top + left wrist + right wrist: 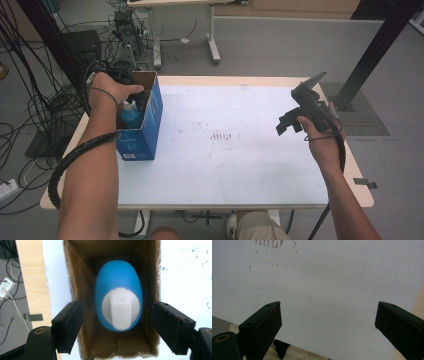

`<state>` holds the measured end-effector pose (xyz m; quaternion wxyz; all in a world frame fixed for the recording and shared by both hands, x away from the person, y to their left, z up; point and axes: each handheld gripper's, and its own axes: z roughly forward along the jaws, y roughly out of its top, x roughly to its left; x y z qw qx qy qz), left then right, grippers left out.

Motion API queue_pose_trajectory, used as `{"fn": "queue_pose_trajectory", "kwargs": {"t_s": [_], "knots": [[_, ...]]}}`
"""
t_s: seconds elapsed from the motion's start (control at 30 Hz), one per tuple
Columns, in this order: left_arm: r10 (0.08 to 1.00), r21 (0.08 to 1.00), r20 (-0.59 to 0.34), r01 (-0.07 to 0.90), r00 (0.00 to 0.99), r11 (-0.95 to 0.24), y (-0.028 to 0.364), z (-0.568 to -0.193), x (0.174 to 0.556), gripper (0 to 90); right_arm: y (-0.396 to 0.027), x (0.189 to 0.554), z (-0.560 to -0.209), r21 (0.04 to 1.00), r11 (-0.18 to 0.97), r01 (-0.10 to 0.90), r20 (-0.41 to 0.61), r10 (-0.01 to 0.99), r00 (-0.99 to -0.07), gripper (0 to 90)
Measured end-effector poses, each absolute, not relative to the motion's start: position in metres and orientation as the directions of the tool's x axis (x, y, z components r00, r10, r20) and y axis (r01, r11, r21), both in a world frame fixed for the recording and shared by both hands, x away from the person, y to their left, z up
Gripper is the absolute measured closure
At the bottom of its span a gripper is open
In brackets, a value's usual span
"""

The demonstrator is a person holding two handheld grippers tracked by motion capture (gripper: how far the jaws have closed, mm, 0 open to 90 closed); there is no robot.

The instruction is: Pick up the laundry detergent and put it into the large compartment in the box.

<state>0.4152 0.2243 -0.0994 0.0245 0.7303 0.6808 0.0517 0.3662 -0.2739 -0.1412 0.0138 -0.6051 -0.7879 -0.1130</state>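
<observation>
Work in hand: bottle set upright in box, left gripper above the box mouth.
Left gripper state: jaws partway apart, one on each side of the bottle, pads clear of it; nothing held.
Bottle place: directly below the left gripper, between its jaws along the line of sight, down inside the box.
Bottle look: blue body, white cap nearest the gripper.
Bottle pointing: cap up toward the gripper, base down toward the box floor.
Bottle long axis: upright, in line with the gripper's own reach, so seen end-on from the left gripper view.
Box place: under the left gripper, open top facing it, brown walls just outside each jaw; blue outside in the high view.
Box on tabletop: near the tabletop's left edge in the high view, well apart from the right gripper.
Right gripper: jaws wide, nothing between them, held above bare tabletop; white surface with faint brown specks ahead of it.
Nearer hand: left hand, right over the box; right hand far across.
Judged step: release looks done, bottle standing free.
Coming move, judged: straight lift along the bottle's axis, jaws kept clear of cap and box walls.
Risk, judged: sideways drift catching a box wall or tipping the bottle.
</observation>
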Motion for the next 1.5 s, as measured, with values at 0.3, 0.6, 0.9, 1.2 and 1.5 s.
{"fn": "queue_pose_trajectory", "kwargs": {"t_s": [0.3,0.6,0.9,1.2,1.5], "knots": [[0.99,0.147,0.024,0.979,0.141,-0.143,0.213,-0.078,0.408,19.1,-0.268,0.371,-0.142,0.149,0.253,0.956,0.151,0.949,-0.275,7.1],[0.952,0.16,0.019,0.939,0.306,-0.305,0.179,-0.066,0.4,15.3,-0.27,0.374,-0.137,0.157,0.253,0.955,0.151,0.949,-0.276,7.1],[0.888,0.167,0.015,0.875,0.459,-0.455,0.146,-0.055,0.395,13.6,-0.271,0.387,-0.137,0.147,0.25,0.957,0.157,0.949,-0.272,7.1],[0.792,0.177,0.036,0.776,0.609,-0.605,0.108,-0.052,0.383,11.4,-0.274,0.398,-0.14,0.127,0.231,0.965,0.165,0.954,-0.251,7.1],[0.674,0.169,0.041,0.66,0.737,-0.732,0.082,-0.048,0.376,10.8,-0.271,0.401,-0.142,0.118,0.233,0.965,0.161,0.955,-0.25,7.0]]}}
